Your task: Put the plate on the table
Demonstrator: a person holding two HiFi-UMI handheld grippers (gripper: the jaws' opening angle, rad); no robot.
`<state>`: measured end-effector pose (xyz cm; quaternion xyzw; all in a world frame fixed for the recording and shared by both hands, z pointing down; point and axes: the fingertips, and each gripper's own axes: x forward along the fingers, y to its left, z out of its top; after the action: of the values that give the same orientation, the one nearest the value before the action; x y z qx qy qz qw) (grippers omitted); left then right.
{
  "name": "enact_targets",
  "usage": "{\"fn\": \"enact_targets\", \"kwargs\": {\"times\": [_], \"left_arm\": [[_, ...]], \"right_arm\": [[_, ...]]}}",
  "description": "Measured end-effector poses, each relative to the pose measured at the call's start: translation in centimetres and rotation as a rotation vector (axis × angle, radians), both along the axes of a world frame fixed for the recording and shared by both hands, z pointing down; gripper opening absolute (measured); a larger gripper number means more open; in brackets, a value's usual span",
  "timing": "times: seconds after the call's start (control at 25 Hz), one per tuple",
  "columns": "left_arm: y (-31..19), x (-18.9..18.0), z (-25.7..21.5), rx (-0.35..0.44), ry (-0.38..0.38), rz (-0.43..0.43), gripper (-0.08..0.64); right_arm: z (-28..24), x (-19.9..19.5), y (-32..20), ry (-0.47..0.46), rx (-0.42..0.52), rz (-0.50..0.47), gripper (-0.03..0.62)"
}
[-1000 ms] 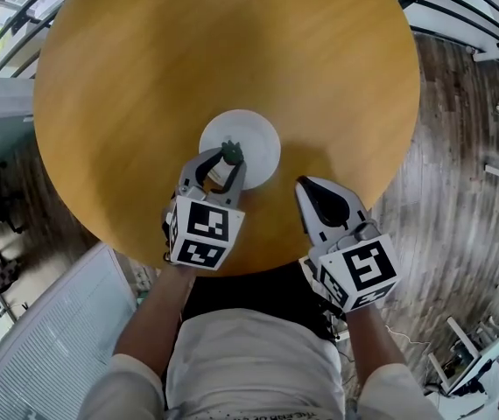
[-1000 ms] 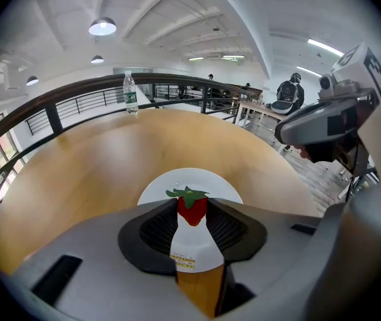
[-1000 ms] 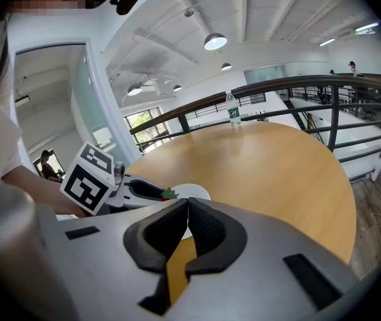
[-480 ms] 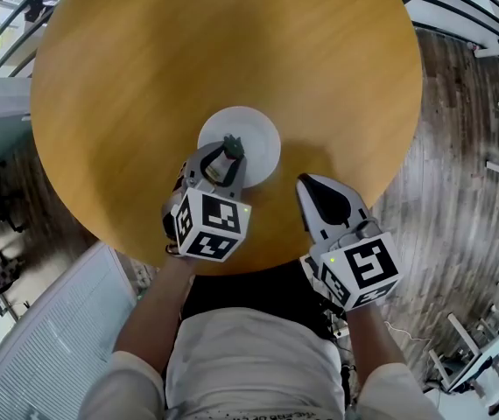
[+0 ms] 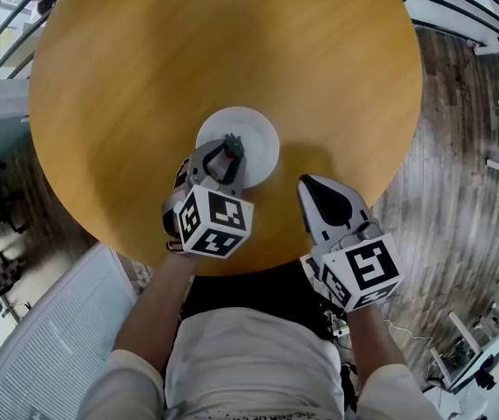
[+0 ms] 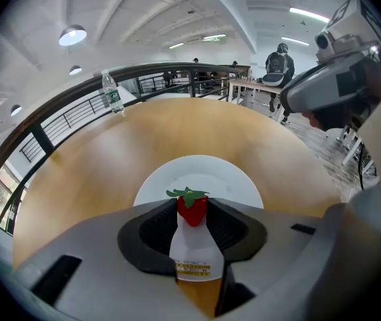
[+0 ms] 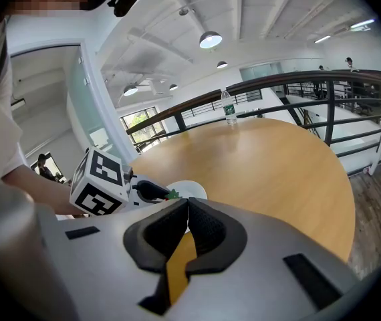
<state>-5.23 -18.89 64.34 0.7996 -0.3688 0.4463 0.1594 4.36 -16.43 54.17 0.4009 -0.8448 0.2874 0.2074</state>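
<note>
The left gripper (image 5: 226, 157) has tipped up a little since the earlier frame, its marker cube riding nearer the plate (image 5: 251, 129). That plate, round, smooth and white, already lies flat on the round honey-coloured wooden table (image 5: 232, 42). Over its near rim the left jaws pinch a small white bottle (image 6: 194, 249) (red strawberry-shaped cap). I'd lower it upright and release only once it stands. The right gripper (image 5: 309, 187) is pressed together, empty.
</note>
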Motion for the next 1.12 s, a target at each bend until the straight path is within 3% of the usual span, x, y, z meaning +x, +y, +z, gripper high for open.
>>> {"fn": "enact_targets", "kwargs": {"times": [0.52, 0.92, 1.12], "left_arm": [[0.4, 0.1, -0.7, -0.015, 0.045, -0.007, 0.215], [1.3, -0.7, -3.2, -0.003, 0.109, -0.059, 0.215], [2.4, -1.2, -5.9, -0.004, 0.186, -0.116, 0.188]], "right_arm": [[-0.7, 0.3, 0.4, 0.007, 0.011, 0.008, 0.025], [-2.5, 0.4, 1.2, 0.010, 0.045, 0.013, 0.025], [-3.3, 0.8, 2.0, 0.025, 0.060, 0.005, 0.025]]}}
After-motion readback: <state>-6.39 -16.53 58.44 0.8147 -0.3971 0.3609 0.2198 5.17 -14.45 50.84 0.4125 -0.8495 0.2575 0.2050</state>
